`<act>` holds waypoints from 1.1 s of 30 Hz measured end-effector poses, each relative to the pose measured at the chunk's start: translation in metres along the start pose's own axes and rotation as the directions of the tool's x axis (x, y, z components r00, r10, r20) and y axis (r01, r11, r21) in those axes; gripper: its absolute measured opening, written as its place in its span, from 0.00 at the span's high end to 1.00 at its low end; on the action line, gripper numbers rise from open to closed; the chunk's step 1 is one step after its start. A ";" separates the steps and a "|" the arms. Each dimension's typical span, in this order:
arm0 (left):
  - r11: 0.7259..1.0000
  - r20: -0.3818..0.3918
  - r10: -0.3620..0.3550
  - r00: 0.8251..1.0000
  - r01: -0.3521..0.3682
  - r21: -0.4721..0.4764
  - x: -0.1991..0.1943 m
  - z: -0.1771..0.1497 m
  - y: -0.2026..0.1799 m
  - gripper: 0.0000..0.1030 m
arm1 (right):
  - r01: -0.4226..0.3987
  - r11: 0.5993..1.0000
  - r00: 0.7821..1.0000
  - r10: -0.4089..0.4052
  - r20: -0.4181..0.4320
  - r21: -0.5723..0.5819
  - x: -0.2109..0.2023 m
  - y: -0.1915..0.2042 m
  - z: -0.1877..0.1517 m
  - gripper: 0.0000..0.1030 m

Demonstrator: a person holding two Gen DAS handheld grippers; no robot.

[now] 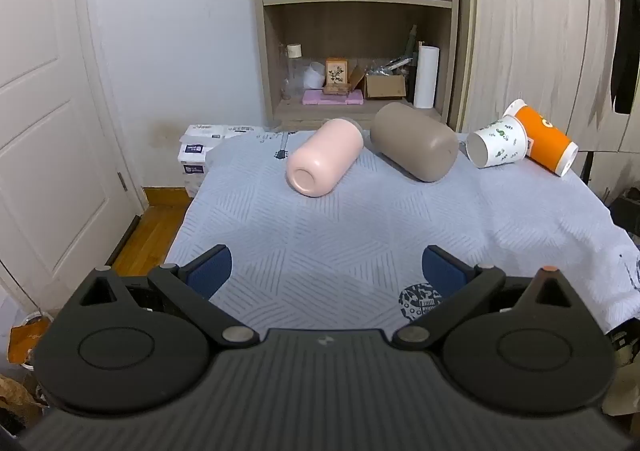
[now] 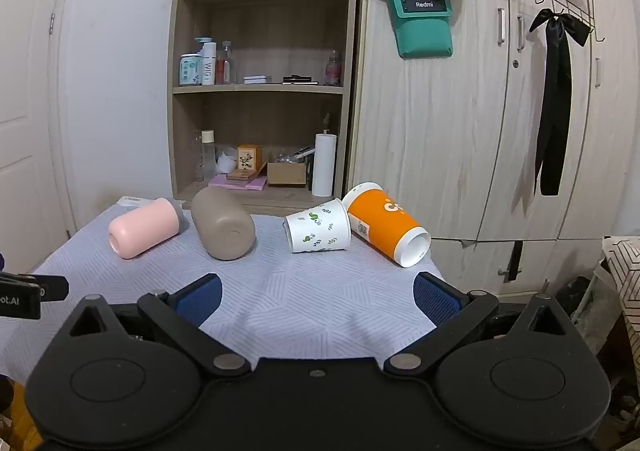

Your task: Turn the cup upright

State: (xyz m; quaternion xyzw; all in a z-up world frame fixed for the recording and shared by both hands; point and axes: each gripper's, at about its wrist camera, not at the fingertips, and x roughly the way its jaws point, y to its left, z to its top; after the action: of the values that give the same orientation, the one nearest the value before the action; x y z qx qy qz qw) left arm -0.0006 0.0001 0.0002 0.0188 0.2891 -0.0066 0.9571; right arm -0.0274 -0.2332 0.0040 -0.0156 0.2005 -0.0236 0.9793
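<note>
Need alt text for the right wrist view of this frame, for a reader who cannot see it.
Four cups lie on their sides on a grey patterned tablecloth: a pink cup, a taupe cup, a white leaf-print paper cup and an orange paper cup. The right gripper is open and holds nothing.

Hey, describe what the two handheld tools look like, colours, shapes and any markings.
Both look alike: the left tool and right tool have matte black ribbed bodies, round black side housings, black linkage arms with silver pivot pins, and blue textured pads. The left one shows an orange dot on top. No cables or sleeves are visible.
</note>
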 end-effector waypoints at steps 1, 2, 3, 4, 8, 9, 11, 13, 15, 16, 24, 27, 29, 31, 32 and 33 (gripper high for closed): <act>1.000 -0.002 -0.001 1.000 0.001 -0.001 0.000 0.000 0.000 0.00 | 0.000 1.000 1.000 0.000 0.000 -0.001 0.000 0.001 0.000 0.00; 1.000 -0.005 -0.005 1.000 0.005 0.000 0.000 0.000 0.000 0.00 | -0.001 1.000 1.000 0.001 -0.001 -0.001 0.001 0.001 0.000 0.00; 1.000 -0.009 -0.011 1.000 0.011 0.000 0.000 0.001 -0.001 0.00 | -0.003 1.000 1.000 0.003 -0.002 -0.002 0.002 0.002 0.000 0.00; 1.000 -0.013 -0.017 1.000 0.017 0.000 0.001 0.008 -0.003 0.00 | -0.004 1.000 1.000 0.004 -0.003 -0.002 0.003 0.003 0.001 0.00; 1.000 -0.009 -0.028 1.000 0.028 -0.009 -0.001 0.009 0.000 0.00 | 0.000 1.000 1.000 0.000 -0.005 0.004 -0.001 -0.002 -0.002 0.00; 0.999 -0.008 -0.037 0.999 0.037 -0.003 -0.003 0.008 0.000 0.00 | -0.002 1.000 1.000 0.002 -0.002 0.005 -0.003 -0.003 -0.002 0.00; 0.999 -0.003 -0.052 0.999 0.052 0.003 -0.010 0.009 0.002 0.00 | -0.006 1.000 1.000 0.006 -0.002 0.006 -0.005 -0.004 -0.003 0.00; 0.999 0.014 -0.042 0.999 0.042 0.012 -0.012 0.002 -0.002 0.00 | -0.009 1.000 1.000 0.009 -0.002 0.006 -0.009 -0.004 -0.003 0.00; 0.999 0.020 -0.039 0.999 0.039 0.016 -0.013 0.002 -0.003 0.00 | -0.011 1.000 1.000 0.011 -0.001 0.003 -0.013 -0.004 -0.004 0.00; 0.999 0.020 -0.037 0.999 0.037 0.014 -0.014 0.002 -0.003 0.00 | -0.009 1.000 1.000 0.009 -0.003 0.002 -0.012 -0.003 -0.003 0.00; 1.000 0.006 0.007 1.000 -0.006 -0.023 -0.008 0.000 0.007 0.00 | 0.009 1.000 1.000 -0.009 0.000 0.008 -0.004 0.000 -0.002 0.00; 0.999 -0.001 0.001 1.000 -0.001 -0.042 -0.005 -0.001 0.012 0.00 | 0.013 1.000 1.000 -0.013 0.000 0.011 -0.003 -0.001 -0.003 0.00; 0.999 -0.003 0.005 1.000 -0.005 -0.044 -0.004 -0.002 0.013 0.00 | 0.014 1.000 1.000 -0.014 0.000 0.011 -0.003 -0.001 -0.003 0.00; 0.999 -0.003 0.008 1.000 -0.008 -0.040 -0.004 -0.003 0.014 0.00 | 0.014 1.000 1.000 -0.014 -0.003 0.011 -0.003 -0.002 -0.004 0.00; 0.999 -0.004 0.008 1.000 -0.008 -0.037 -0.003 -0.002 0.013 0.00 | 0.015 1.000 1.000 -0.014 -0.005 0.011 -0.002 -0.002 -0.004 0.00; 0.999 -0.006 0.008 1.000 -0.008 -0.036 -0.002 -0.002 0.012 0.00 | 0.015 1.000 1.000 -0.015 -0.006 0.011 -0.002 -0.001 -0.004 0.00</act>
State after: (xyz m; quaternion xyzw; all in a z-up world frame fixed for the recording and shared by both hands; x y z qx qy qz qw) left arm -0.0034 0.0121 -0.0002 0.0029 0.2917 0.0024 0.9565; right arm -0.0311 -0.2344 0.0010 -0.0117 0.2029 -0.0320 0.9786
